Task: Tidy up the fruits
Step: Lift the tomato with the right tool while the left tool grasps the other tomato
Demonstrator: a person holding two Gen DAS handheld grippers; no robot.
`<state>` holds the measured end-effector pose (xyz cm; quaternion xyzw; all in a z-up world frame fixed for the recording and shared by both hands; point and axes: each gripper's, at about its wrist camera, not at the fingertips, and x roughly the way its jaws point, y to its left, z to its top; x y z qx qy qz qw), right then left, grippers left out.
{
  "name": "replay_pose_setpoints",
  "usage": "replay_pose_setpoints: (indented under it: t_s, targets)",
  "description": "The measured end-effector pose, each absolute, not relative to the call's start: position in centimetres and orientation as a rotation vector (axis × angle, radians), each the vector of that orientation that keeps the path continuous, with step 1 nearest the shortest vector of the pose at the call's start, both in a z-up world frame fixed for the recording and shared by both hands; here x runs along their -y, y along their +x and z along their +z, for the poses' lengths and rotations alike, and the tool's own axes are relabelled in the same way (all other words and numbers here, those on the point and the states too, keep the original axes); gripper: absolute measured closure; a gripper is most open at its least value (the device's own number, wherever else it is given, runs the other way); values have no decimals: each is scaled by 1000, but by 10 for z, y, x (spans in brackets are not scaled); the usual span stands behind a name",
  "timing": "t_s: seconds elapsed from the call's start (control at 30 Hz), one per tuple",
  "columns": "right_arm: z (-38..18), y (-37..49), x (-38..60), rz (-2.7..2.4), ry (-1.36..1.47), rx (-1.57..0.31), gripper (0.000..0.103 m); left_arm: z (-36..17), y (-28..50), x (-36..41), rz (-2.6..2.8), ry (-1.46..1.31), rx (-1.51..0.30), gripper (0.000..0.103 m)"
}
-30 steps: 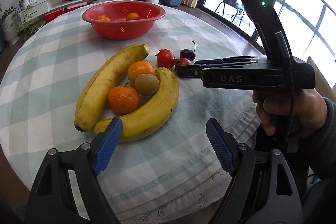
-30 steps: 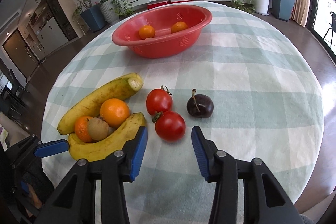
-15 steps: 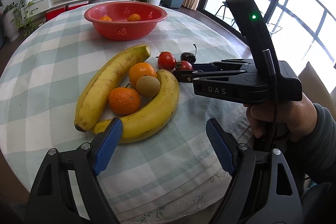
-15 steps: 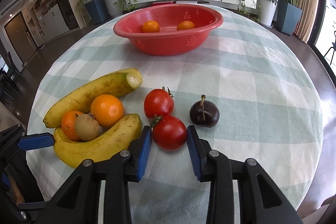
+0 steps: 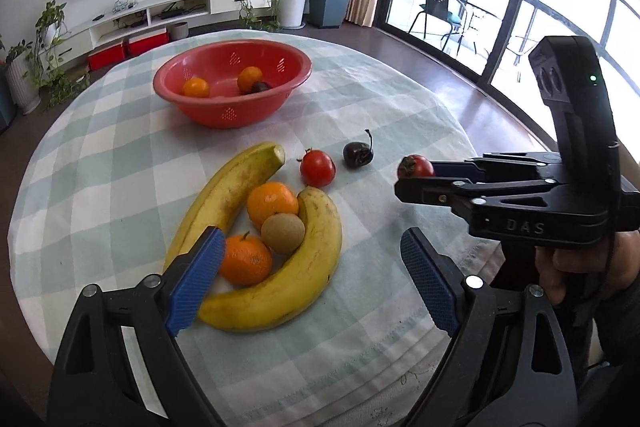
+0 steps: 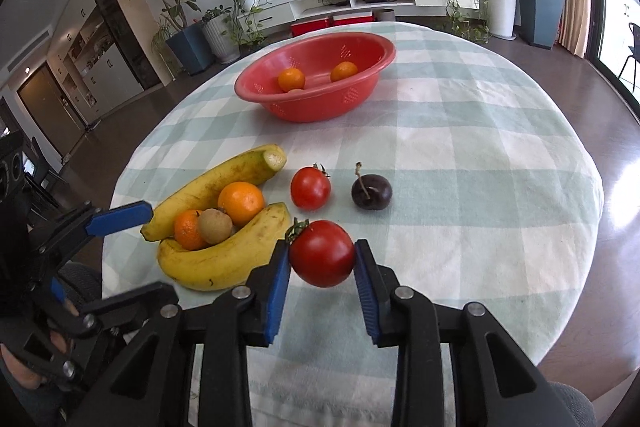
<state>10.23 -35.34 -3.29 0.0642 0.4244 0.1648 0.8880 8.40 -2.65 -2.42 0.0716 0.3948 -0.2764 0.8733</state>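
Behind the right gripper's (image 6: 322,267) fingers, the held tomato's (image 6: 322,253) sides hide.

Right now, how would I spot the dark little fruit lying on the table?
Find the red bowl on the checked cloth, then come toward the two bananas. Right of the loose tomato lies the dark fruit: nearly black, with a thin stem, unlike its red neighbour.

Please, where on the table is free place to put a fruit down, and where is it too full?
Free: the checked cloth right of the dark cherry and the red bowl, out to the table edge; also the strip between the bowl and the bananas. Crowded: bananas, oranges, kiwi and loose tomato lie close together at the near left.
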Motion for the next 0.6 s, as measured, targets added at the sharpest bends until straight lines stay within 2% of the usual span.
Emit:
replay_pose_setpoints:
  t_s: [0.13, 0.37, 0.4, 0.43, 0.5, 0.6]
  targets:
    - [-23, 95, 375, 317, 176, -856, 68, -17, 110, 63, -623, 333, -822, 11]
    - [-22, 92, 390, 323, 236, -829, 68, -26, 161, 112, -716, 541, -927, 14]
    - [-23, 93, 391, 328, 241, -825, 68, -29, 166, 117, -719, 563, -944, 21]
    - [-23, 94, 393, 331, 246, -822, 68, -32, 172, 120, -727, 581, -964, 32]
    - [-24, 94, 395, 337, 259, -823, 68, -40, 180, 127, -736, 615, -1007, 43]
    - [-26, 95, 400, 344, 278, -821, 68, -53, 186, 129, -740, 647, -1040, 46]
